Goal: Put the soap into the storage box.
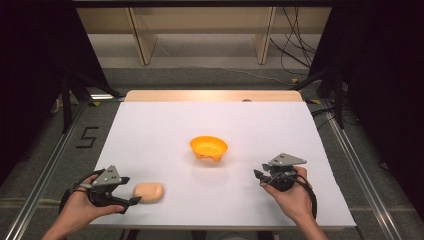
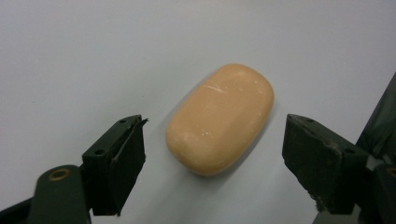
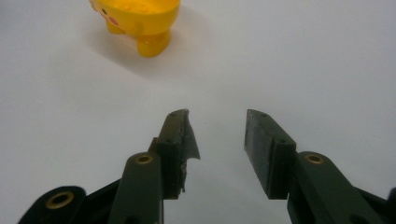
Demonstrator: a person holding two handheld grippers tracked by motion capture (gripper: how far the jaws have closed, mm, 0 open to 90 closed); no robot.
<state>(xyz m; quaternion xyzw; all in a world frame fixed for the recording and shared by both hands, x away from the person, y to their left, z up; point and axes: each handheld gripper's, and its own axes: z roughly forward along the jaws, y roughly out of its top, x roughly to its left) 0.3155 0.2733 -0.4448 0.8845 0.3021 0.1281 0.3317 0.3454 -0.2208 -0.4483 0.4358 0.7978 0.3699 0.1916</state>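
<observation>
Soap, a smooth rounded peach bar, lies near the white table's front edge between the wide-open left gripper jaws. Right gripper, jaws parted, faces a glossy yellow bowl.

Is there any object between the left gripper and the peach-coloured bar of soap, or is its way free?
Nothing visible stands in the way. The left gripper has its jaws open, one on each side of the peach-coloured oval soap bar, with bare white table surface in the gaps. The yellow plastic bowl stands farther off.
</observation>
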